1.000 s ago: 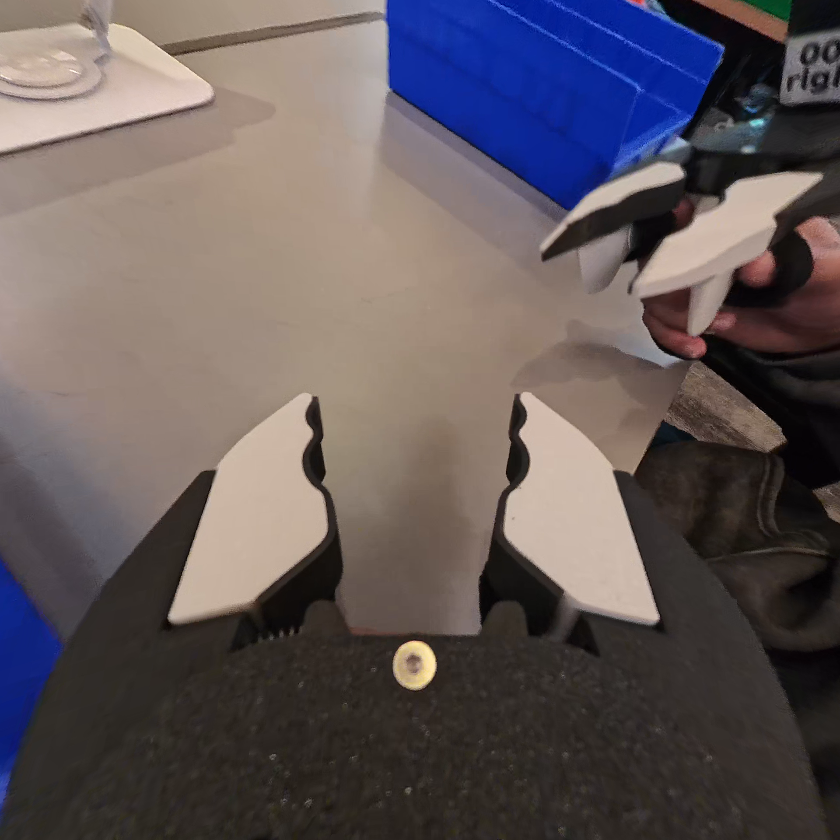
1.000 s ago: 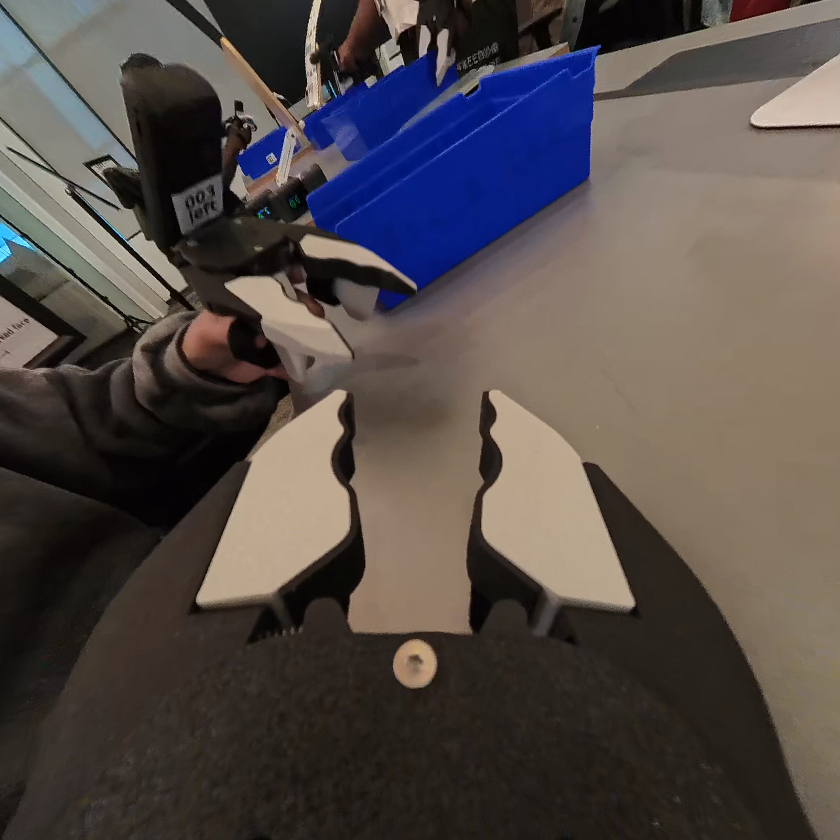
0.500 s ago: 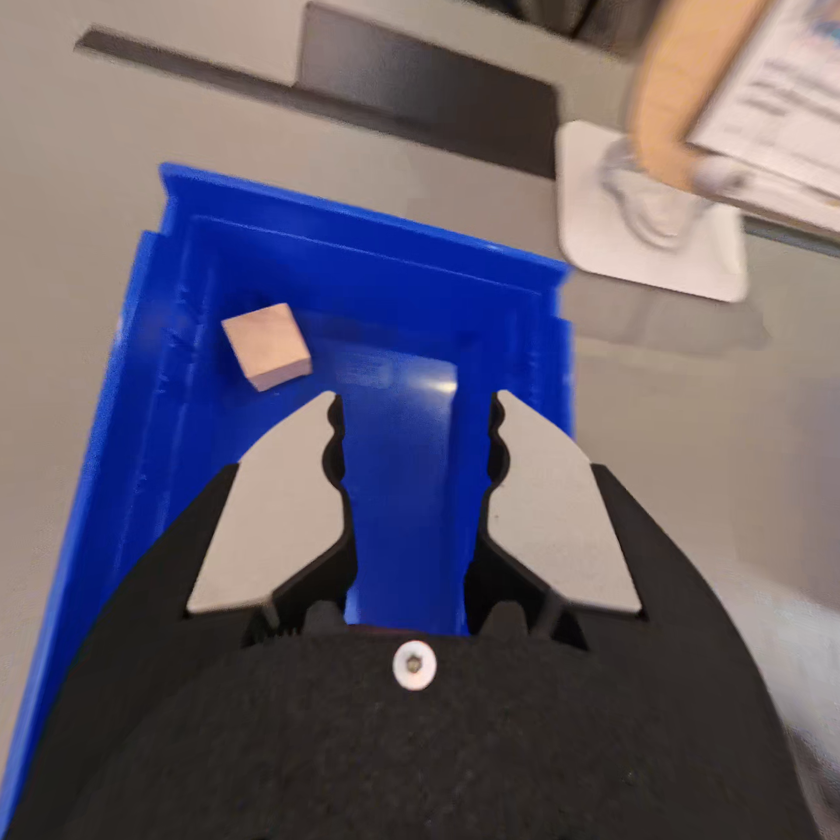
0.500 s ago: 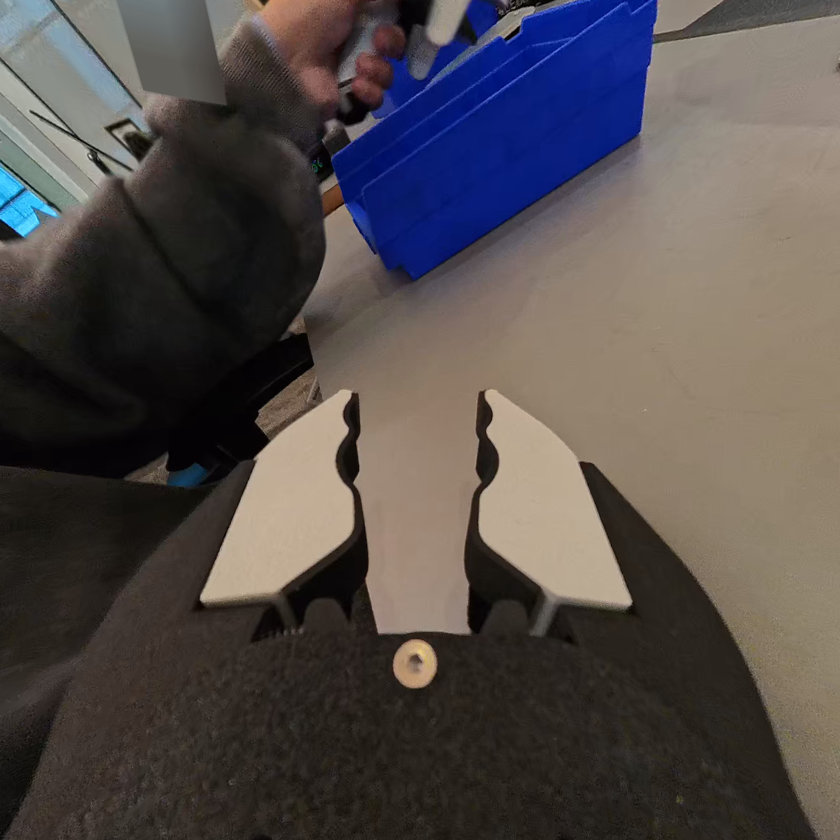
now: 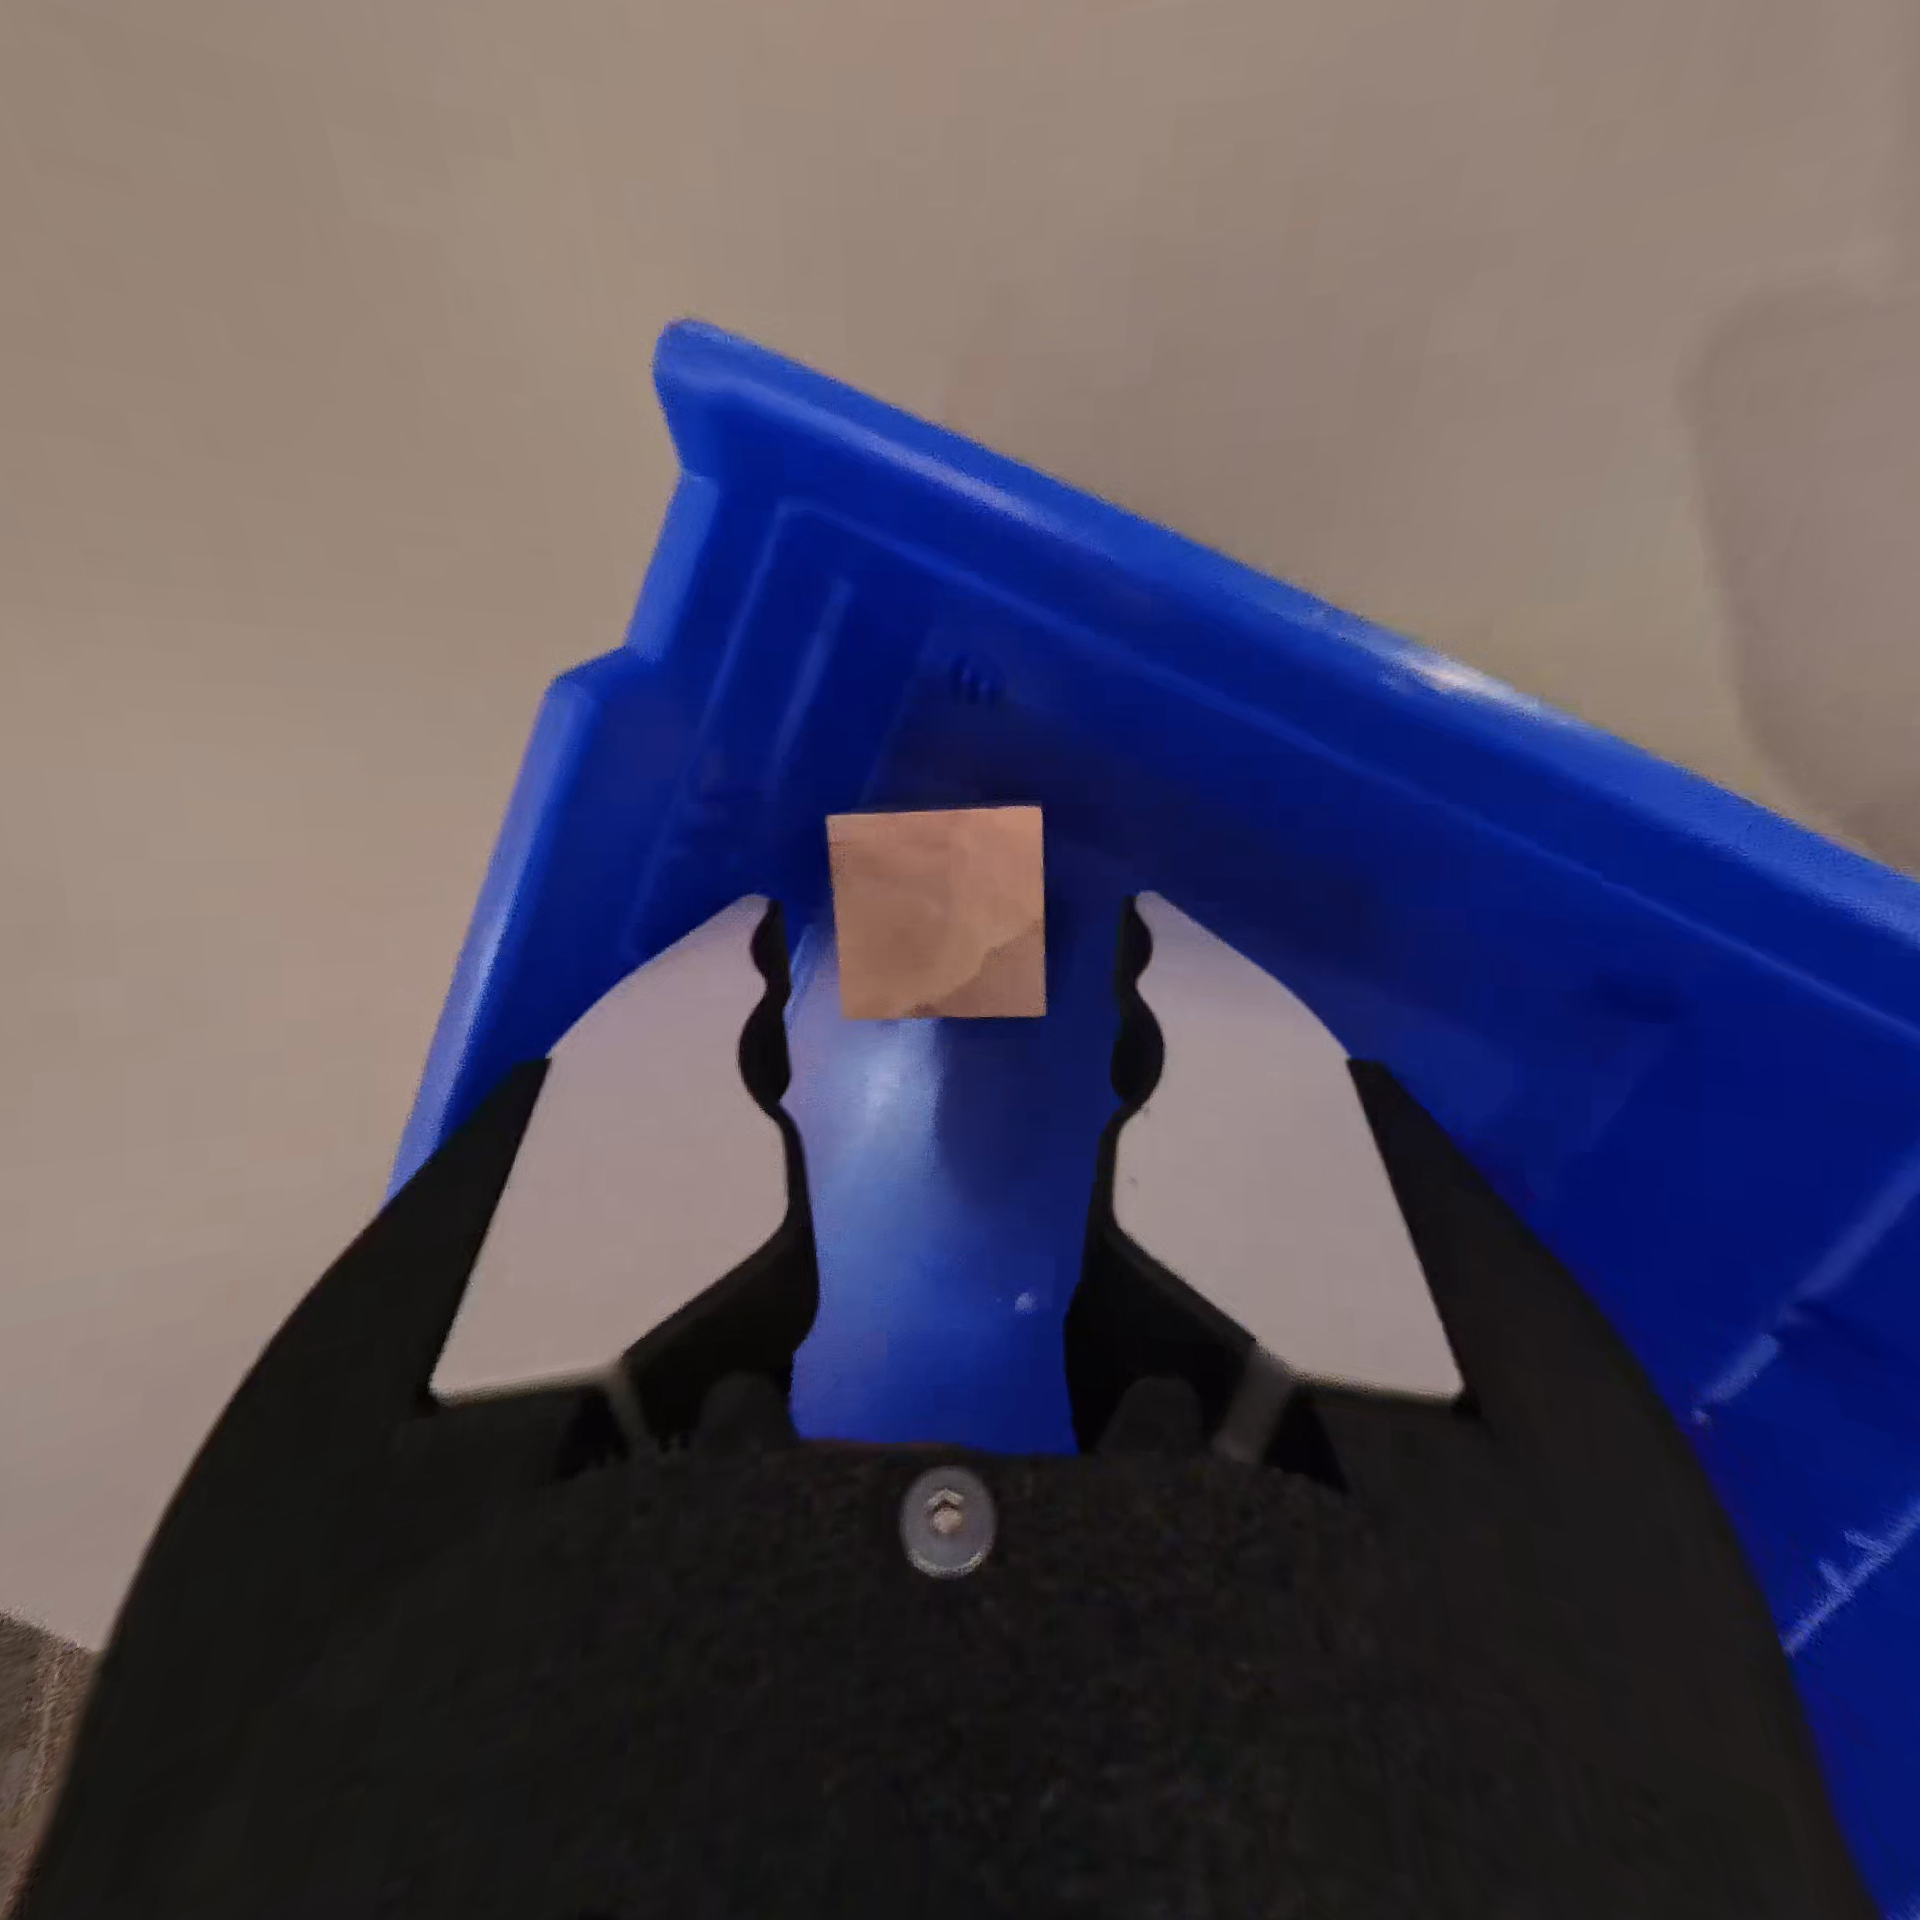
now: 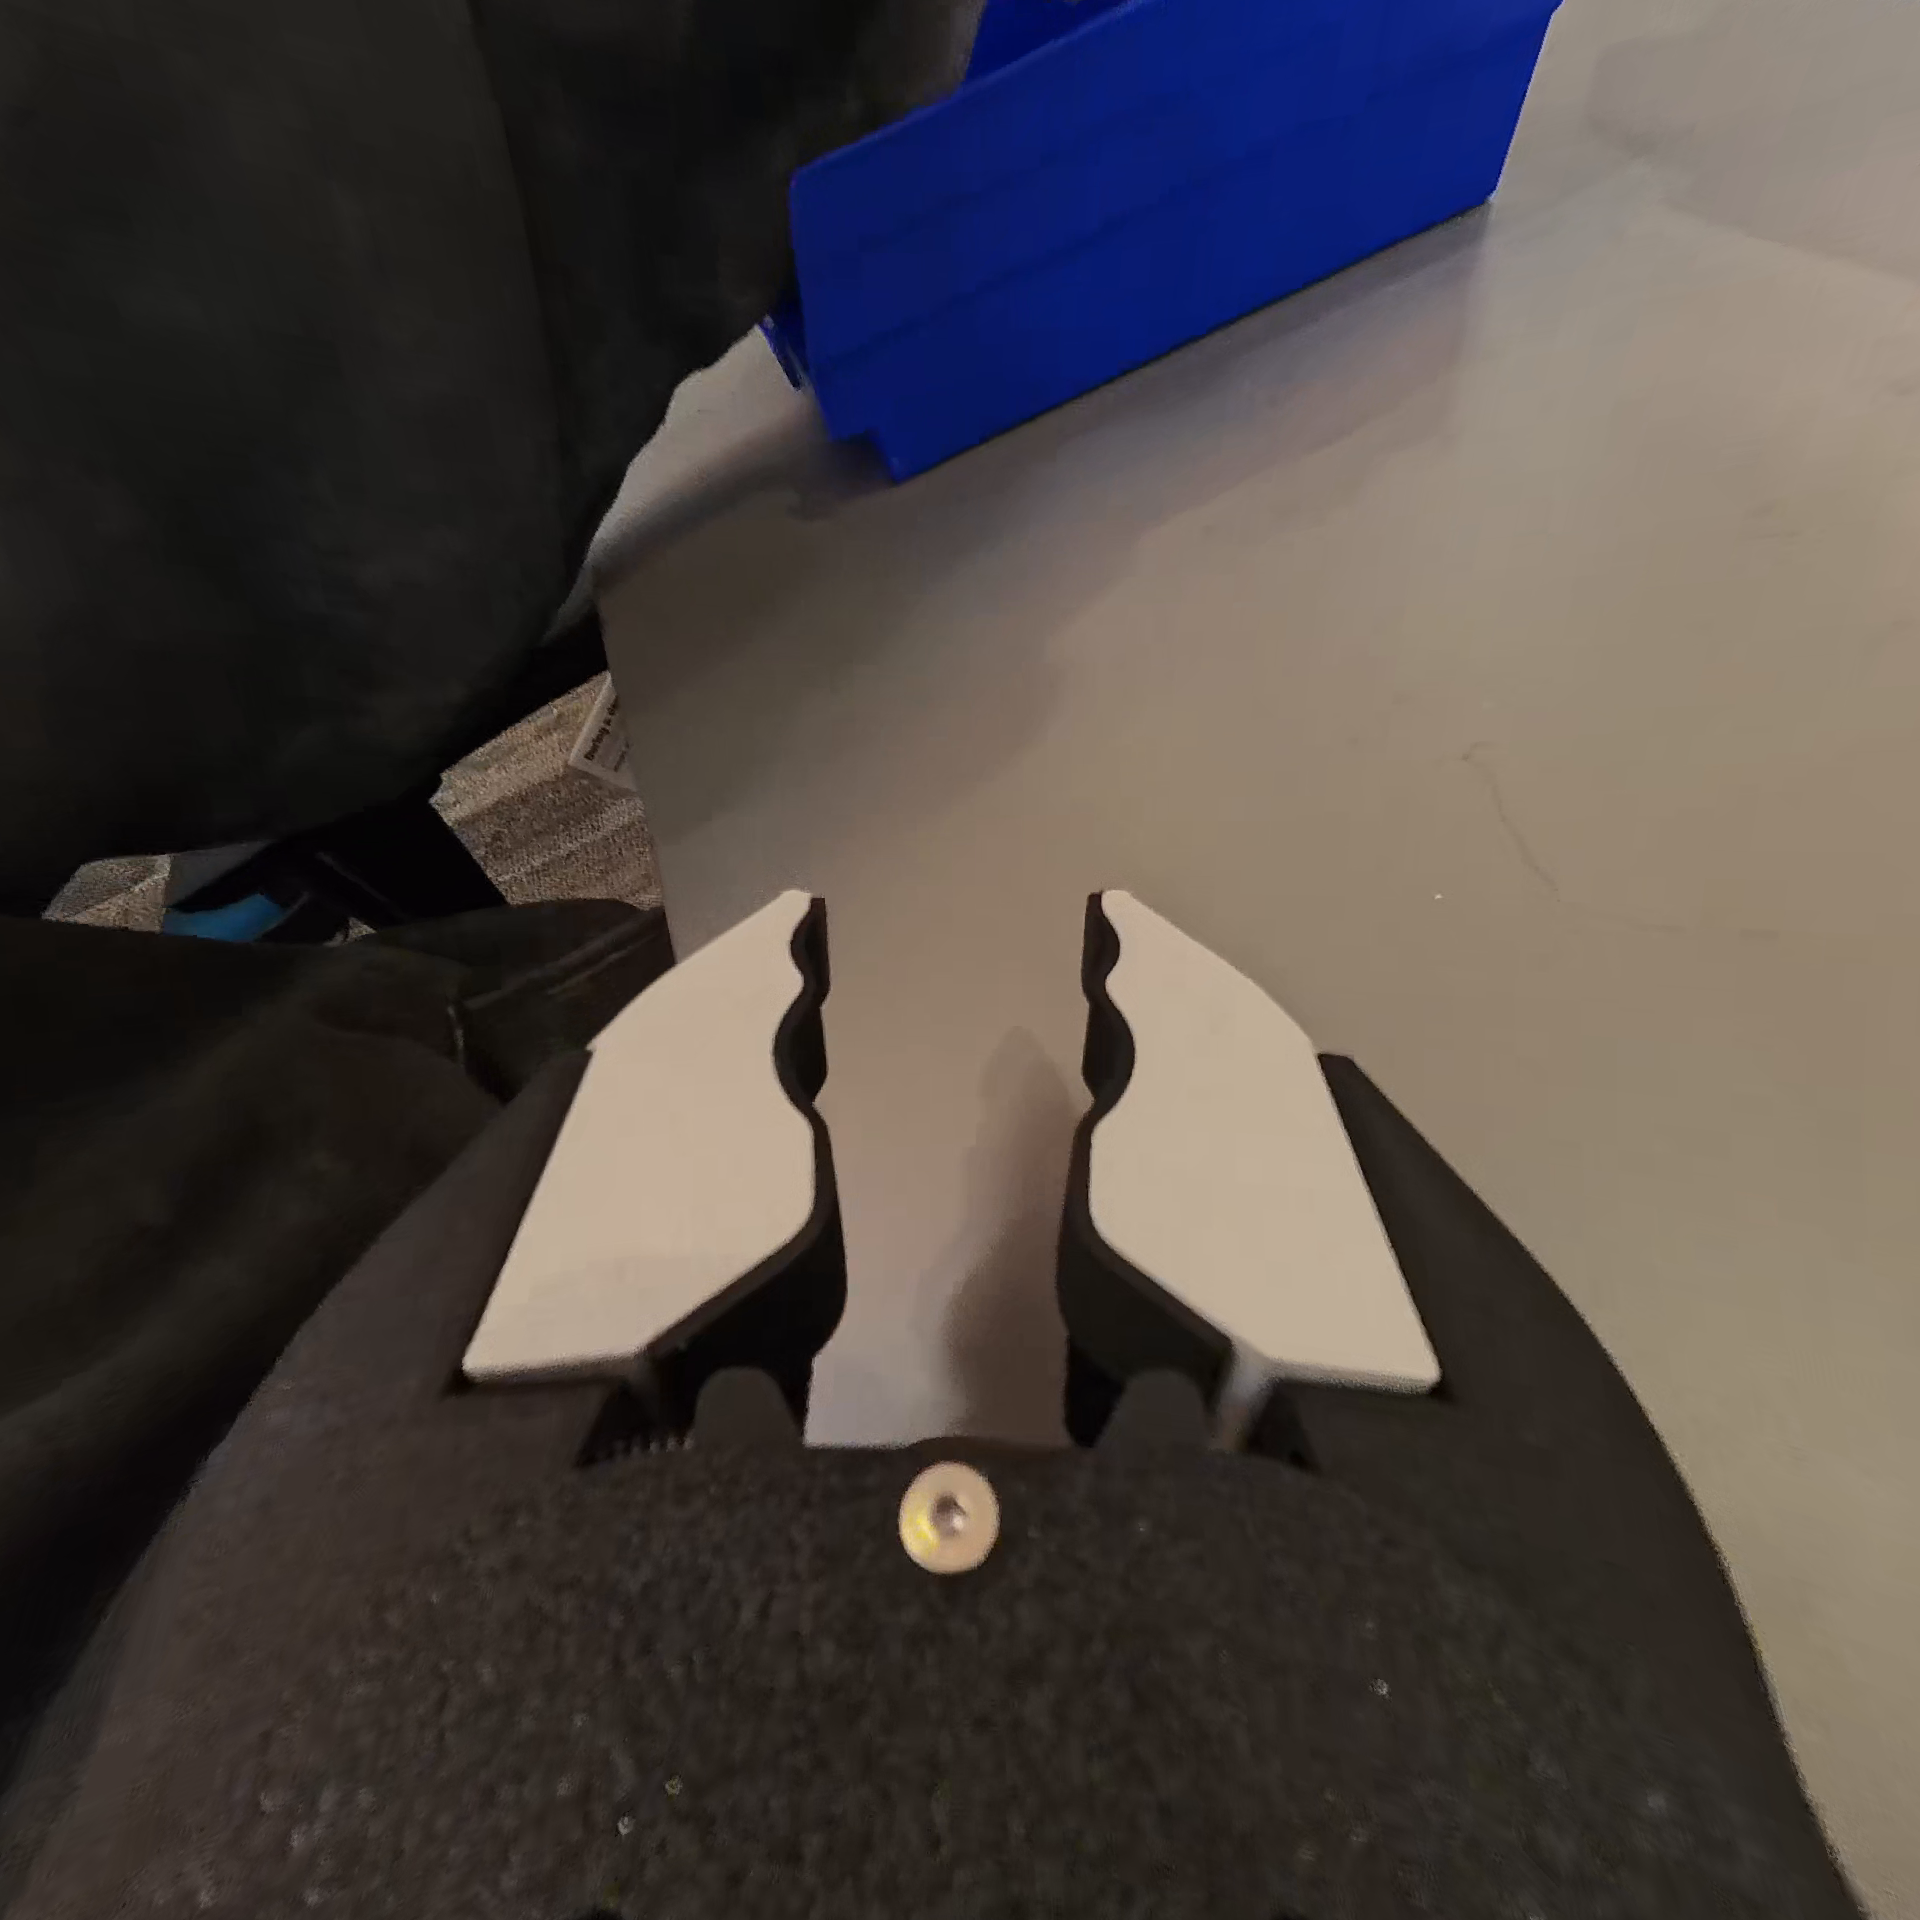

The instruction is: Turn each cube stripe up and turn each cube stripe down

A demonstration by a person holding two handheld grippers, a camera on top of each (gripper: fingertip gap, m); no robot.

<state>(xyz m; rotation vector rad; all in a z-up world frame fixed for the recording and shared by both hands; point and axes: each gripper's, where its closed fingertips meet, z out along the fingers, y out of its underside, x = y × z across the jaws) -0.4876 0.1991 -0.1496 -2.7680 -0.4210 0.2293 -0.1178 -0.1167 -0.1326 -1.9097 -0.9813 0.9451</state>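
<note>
Cube (image 5: pixel 938 912) in bin (image 5: pixel 1351 810) looks light, rigid; spread left gripper (image 5: pixel 948 914) should pinch opposite flat sides.

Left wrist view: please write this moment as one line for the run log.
left gripper: open, above cube | cube: in blue bin, not gripped | right gripper: open, empty, over table

The cube (image 5: pixel 938 912) lies in the bin (image 5: pixel 1351 790), which sits on the table (image 5: pixel 416 312).
</note>
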